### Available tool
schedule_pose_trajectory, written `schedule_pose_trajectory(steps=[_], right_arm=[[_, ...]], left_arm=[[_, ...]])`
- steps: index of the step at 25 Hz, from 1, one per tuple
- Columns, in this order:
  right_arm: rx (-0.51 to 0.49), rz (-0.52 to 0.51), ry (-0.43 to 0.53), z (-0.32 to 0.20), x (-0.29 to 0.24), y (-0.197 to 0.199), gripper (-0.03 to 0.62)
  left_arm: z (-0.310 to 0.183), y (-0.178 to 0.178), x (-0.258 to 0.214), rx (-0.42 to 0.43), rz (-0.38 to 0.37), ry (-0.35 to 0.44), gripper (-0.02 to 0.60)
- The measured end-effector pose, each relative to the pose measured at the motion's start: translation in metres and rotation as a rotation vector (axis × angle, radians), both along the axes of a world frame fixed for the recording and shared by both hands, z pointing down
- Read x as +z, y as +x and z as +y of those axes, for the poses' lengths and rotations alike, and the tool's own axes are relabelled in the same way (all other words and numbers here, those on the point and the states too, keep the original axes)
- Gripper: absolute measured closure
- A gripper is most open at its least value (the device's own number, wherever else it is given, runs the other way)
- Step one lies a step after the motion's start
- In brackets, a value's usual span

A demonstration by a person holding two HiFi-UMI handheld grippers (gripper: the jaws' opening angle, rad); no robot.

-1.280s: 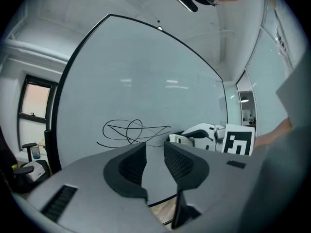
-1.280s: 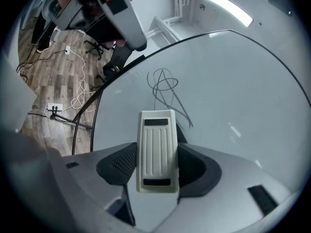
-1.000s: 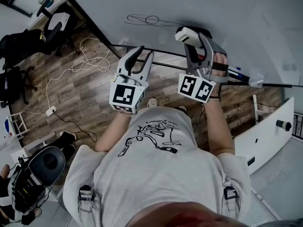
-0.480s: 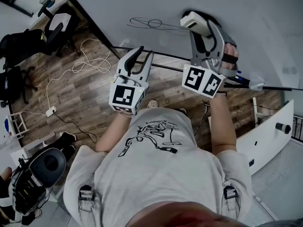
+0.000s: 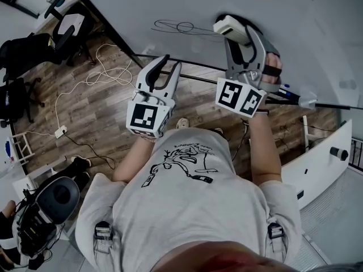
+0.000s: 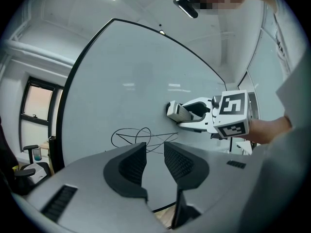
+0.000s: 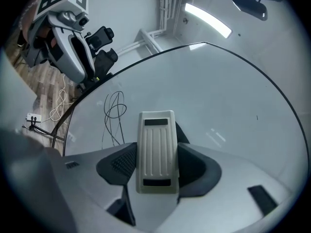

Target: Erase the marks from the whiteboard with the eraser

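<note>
Eraser (image 7: pixel 155 149) sits upper centre-right in the head view, pinched crosswise in the right gripper (image 5: pixel 238 35), jaws pressed on its two long sides, ribbed back facing the gripper camera. It reads as a light, stiff plastic shell, presumably with a soft wiping face turned to the whiteboard (image 5: pixel 272 4). Nothing fragile, though smooth sides could slip under hard rubbing, so the mid-length side hold looks right, giving even pressure along the face. Whether the face touches the board now, cannot tell; in the left gripper view its end looks right at the surface. Marks (image 5: pixel 181 25), a thin looping black scribble, lie just to the picture-left of the eraser with bare board between and nothing blocking a sideways sweep. Left gripper (image 5: pixel 169 67) hangs lower, below the scribble and apart from it, claw partly spread with only board showing through the gap, holding nothing. It should stay low so as not to cross the wiping path. Round about: wooden floor (image 5: pixel 96 106) at left with a loose white cable (image 5: pixel 108 67) and a power strip (image 5: pixel 59 133), an office chair (image 5: pixel 68 30) upper left, dark bags (image 5: pixel 39 208) lower left, a white panel (image 5: pixel 317 157) at right; all well clear of the work
</note>
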State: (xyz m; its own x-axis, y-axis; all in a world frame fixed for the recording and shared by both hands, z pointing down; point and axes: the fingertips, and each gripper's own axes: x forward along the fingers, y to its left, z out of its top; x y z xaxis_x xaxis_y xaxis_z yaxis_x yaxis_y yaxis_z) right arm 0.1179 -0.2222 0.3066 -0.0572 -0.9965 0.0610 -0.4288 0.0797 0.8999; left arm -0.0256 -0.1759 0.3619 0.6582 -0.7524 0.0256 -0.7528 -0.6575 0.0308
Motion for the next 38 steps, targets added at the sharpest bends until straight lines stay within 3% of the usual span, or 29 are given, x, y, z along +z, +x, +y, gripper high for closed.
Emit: schedule_pose_trajectory(steps=[26, 38], right_arm=[[-0.011, 0.063, 0.004, -0.005, 0.056, -0.014, 0.336], [-0.036, 0.109, -0.081, -0.011, 0.117, -0.026, 0.336]], left_arm=[[0.009, -0.014, -0.002, -0.034, -0.015, 0.001, 0.458], [0.009, -0.021, -0.001, -0.043, -0.037, 0.002, 0.459]])
